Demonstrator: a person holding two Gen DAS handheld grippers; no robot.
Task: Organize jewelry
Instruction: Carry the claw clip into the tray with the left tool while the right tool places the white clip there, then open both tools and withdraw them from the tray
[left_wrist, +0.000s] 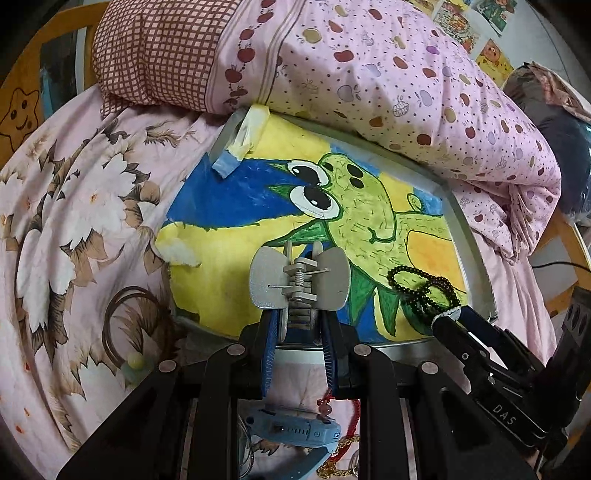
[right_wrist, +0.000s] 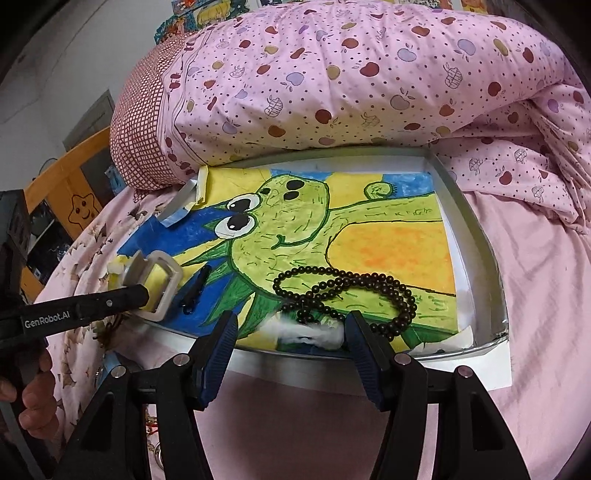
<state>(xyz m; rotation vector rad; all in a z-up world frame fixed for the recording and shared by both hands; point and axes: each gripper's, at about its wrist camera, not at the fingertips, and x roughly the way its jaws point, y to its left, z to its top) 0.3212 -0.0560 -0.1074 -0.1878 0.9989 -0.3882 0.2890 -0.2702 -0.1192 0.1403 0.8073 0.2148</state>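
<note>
My left gripper (left_wrist: 299, 328) is shut on a silver claw hair clip (left_wrist: 299, 277), holding it over the near left edge of a metal tray (left_wrist: 476, 266) lined with a green cartoon drawing. In the right wrist view the same clip (right_wrist: 159, 284) hangs in the left gripper (right_wrist: 144, 295) at the tray's left corner. A dark bead string (right_wrist: 347, 291) lies coiled on the drawing, its white tassel (right_wrist: 314, 330) between the wide-apart fingers of my right gripper (right_wrist: 291, 332), which do not press on it. The right gripper (left_wrist: 456, 315) shows beside the beads (left_wrist: 424, 288).
A small black hairpin (right_wrist: 195, 288) lies on the tray (right_wrist: 476, 236). A rolled apple-print quilt (right_wrist: 351, 81) presses against the tray's far edge. Brown hair ties (left_wrist: 122, 325), a blue object (left_wrist: 295, 435) and a gold chain (left_wrist: 340, 470) lie on the floral sheet nearby. A hand (right_wrist: 33, 387) grips the left tool.
</note>
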